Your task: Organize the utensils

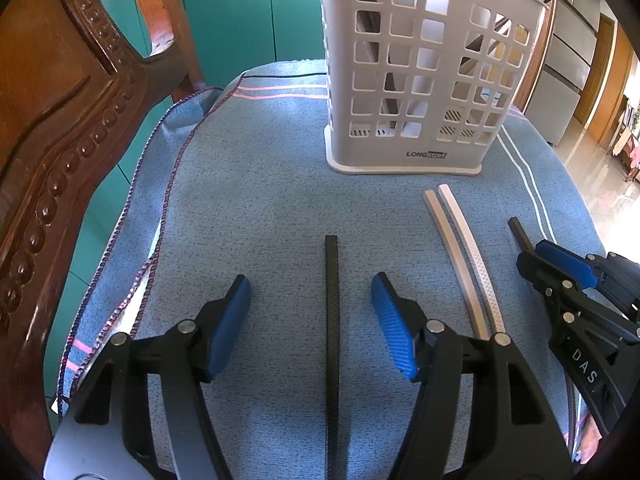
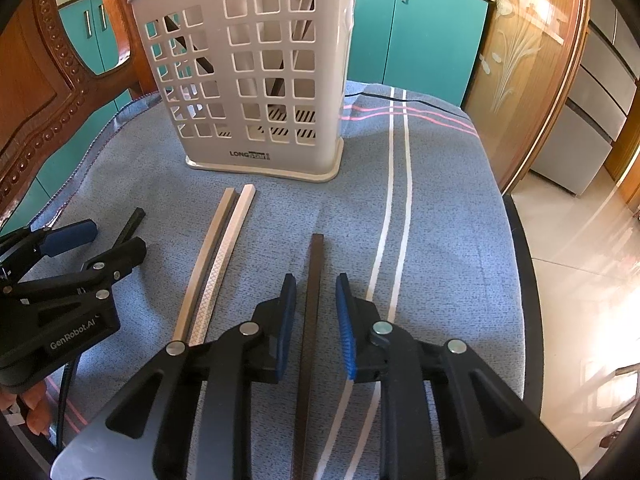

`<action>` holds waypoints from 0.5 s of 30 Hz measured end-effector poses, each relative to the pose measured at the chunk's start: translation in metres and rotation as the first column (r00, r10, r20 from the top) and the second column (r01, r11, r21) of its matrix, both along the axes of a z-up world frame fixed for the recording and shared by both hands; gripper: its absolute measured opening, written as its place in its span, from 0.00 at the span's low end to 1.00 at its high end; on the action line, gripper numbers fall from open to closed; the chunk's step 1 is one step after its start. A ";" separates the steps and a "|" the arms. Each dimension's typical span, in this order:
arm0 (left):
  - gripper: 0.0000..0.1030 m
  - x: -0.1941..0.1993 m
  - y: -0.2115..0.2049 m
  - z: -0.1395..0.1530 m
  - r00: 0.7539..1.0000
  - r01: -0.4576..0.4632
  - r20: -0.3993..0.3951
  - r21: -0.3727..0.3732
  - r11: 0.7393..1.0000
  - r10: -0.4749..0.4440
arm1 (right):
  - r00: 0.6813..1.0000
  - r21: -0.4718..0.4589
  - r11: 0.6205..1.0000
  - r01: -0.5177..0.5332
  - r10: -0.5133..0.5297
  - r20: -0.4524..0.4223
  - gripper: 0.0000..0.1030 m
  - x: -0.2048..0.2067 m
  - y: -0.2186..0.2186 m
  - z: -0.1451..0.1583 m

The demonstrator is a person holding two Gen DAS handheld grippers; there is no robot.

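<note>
Chopsticks lie on the blue cloth [image 1: 260,200] in front of the holder, all pointing roughly at it, prob laid out so each can be taken lengthwise and dropped in end-first. Nearest to the left cam: black chopstick [image 1: 331,320] runs straight between the pads of the left gripper [image 1: 311,320], which is spread wide w/ clear gaps both sides, not touching the stick yet; looks lined up for a pinch. Right gripper [image 2: 316,320] straddles the dark brown chopstick [image 2: 313,300] w/ jaws much narrower; pads sit just beside the stick, but small gaps show, so I judge it not clamped yet. Between the two grippers, closer to the holder, a pair of pale chopsticks [image 2: 216,260] lies side by side, touching, one grey, one white w/ a lattice pattern. Farthest: white slotted utensil holder [image 2: 256,80], marked LONGSTAR, upright near the cloth's far edge; dark sticks already stand inside, seen thru the holes, so sorting is partway. Behind it, left of the holder, a carved wooden chair back [image 1: 60,140].
</note>
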State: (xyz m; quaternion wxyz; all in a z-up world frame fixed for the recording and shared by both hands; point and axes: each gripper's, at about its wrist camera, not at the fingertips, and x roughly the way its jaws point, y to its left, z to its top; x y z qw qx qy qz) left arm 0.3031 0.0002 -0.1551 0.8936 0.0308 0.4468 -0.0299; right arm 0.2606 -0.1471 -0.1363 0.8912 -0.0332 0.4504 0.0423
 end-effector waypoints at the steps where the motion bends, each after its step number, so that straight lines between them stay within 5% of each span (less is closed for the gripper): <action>1: 0.62 0.000 0.000 0.000 1.000 0.001 0.000 0.000 1.000 -0.001 | 1.000 0.000 1.000 0.000 0.000 0.000 0.21 0.000 0.000 0.000; 7: 0.60 -0.002 -0.004 0.000 1.000 0.011 0.006 0.013 1.000 -0.011 | 1.000 0.028 1.000 0.006 -0.006 -0.006 0.21 0.002 -0.002 0.000; 15: 0.23 -0.008 -0.020 0.004 0.995 0.093 0.018 0.008 0.996 -0.093 | 1.000 0.038 0.999 -0.017 0.017 -0.004 0.11 0.001 -0.001 0.001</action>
